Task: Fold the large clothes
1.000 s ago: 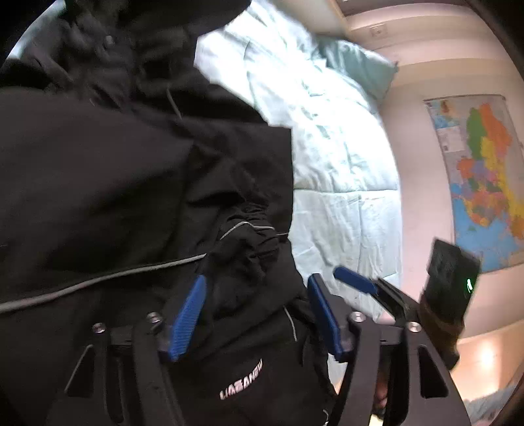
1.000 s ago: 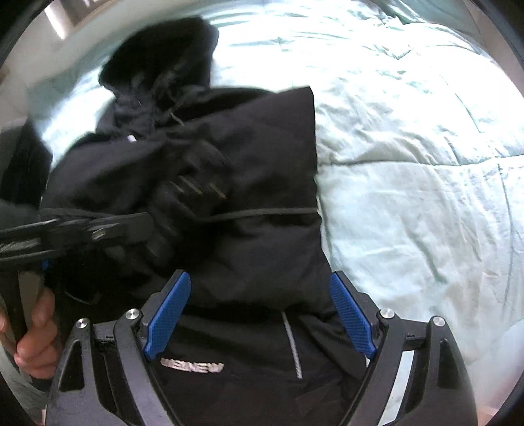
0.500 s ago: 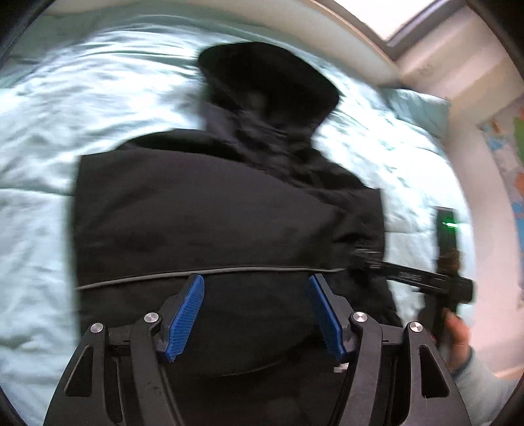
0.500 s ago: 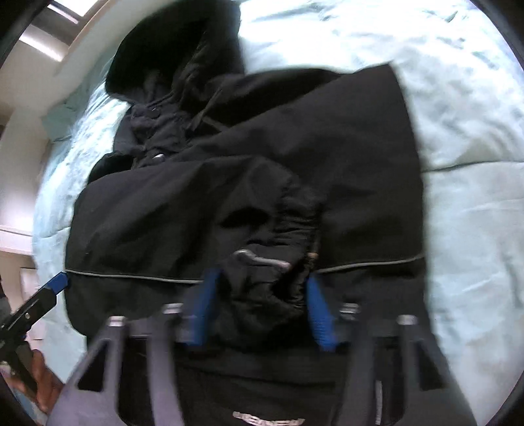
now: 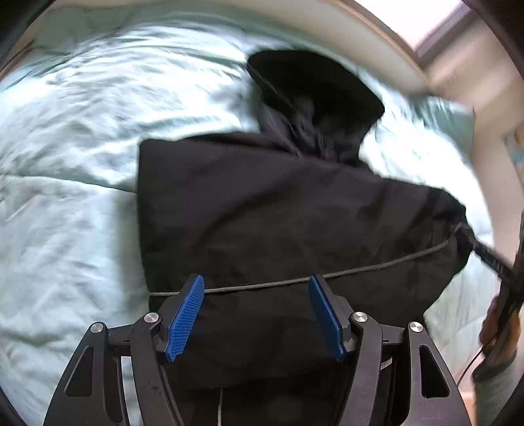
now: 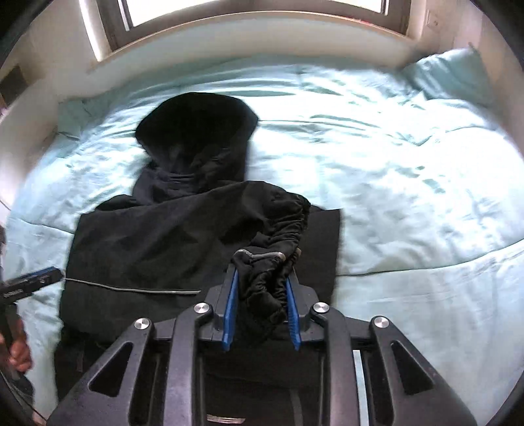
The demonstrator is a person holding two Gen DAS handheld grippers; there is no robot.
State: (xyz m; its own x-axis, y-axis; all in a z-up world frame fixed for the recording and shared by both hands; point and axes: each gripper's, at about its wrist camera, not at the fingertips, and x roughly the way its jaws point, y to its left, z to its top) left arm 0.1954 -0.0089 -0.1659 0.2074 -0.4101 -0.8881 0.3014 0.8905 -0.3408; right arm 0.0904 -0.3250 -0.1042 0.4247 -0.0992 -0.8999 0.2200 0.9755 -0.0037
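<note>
A black hooded jacket lies on a pale mint bed, hood toward the headboard. My left gripper is open and empty, above the jacket's lower body by a grey piping line. My right gripper is shut on the gathered sleeve cuff and holds it lifted over the jacket. The right gripper also shows at the right edge of the left wrist view, pulling the fabric. The left gripper's blue tip shows at the left edge of the right wrist view.
The mint duvet spreads wide to the right of the jacket. A pillow lies at the back right. A window and cream headboard ledge run along the far side. A wall map shows at the right.
My right gripper closed on the sleeve cuff and lifted it toward the jacket's right side. My left gripper let go of the fabric and pulled back, so more of the jacket and bed shows.
</note>
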